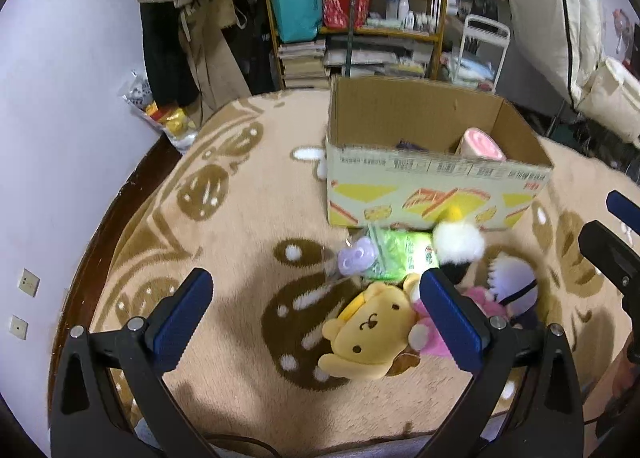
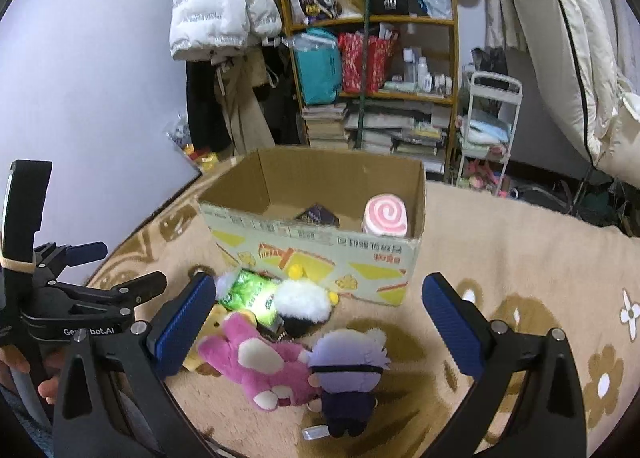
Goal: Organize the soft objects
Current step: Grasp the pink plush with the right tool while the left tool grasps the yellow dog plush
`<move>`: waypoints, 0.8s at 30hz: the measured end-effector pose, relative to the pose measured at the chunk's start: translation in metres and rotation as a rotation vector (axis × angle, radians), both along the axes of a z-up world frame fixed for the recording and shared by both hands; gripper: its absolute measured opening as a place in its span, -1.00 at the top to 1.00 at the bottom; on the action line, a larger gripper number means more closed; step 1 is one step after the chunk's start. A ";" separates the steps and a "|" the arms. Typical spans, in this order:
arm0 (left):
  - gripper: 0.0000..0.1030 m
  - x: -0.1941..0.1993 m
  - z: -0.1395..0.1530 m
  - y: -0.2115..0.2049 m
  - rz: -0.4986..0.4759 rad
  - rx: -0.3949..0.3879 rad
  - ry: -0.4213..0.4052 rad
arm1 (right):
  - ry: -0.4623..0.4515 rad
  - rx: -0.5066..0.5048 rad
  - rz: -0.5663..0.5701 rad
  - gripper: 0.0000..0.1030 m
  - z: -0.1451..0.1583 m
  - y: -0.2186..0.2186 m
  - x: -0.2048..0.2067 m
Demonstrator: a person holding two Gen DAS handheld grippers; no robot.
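A pile of plush toys lies on the beige rug in front of an open cardboard box (image 1: 432, 198) (image 2: 320, 254). The yellow dog plush (image 1: 368, 332) lies between the fingers of my open left gripper (image 1: 316, 322), nearer the right one, untouched. A pink bear plush (image 2: 264, 362) and a white-haired doll with a black blindfold (image 2: 346, 366) lie below my open right gripper (image 2: 316, 326). A green packet (image 1: 400, 254) (image 2: 250, 292), a white and black fluffy toy (image 1: 458, 244) (image 2: 304, 304) and a small lilac toy (image 1: 356, 258) sit against the box. A pink swirl cushion (image 1: 482, 146) (image 2: 386, 216) is inside the box.
A dark item (image 2: 318, 214) lies in the box beside the cushion. Behind the rug stand a cluttered wooden shelf (image 2: 372, 70), hanging coats (image 2: 224, 18) and a white trolley (image 2: 490, 126). A hand (image 2: 16, 362) holds the left gripper's handle at the left edge. A dark wooden edge (image 1: 116, 214) borders the rug at the left.
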State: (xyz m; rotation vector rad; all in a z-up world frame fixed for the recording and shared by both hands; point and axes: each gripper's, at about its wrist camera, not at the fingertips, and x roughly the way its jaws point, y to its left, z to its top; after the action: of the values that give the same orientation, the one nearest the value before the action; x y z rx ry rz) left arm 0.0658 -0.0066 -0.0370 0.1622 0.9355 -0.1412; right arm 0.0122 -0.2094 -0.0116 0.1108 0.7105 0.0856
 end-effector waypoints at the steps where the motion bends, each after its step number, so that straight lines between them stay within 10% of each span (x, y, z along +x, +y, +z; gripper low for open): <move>1: -0.98 0.002 -0.004 -0.001 -0.001 0.002 0.016 | 0.010 0.000 0.000 -1.00 -0.003 0.000 0.002; 24: -0.98 0.036 -0.065 -0.008 0.023 0.080 0.266 | 0.258 -0.126 0.179 -1.00 -0.062 0.048 0.026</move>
State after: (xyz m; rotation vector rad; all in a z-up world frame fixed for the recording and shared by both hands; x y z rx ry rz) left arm 0.1014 -0.0143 -0.1019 0.2104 1.2089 -0.1059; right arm 0.0380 -0.1613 -0.0738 -0.0643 0.9803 0.2004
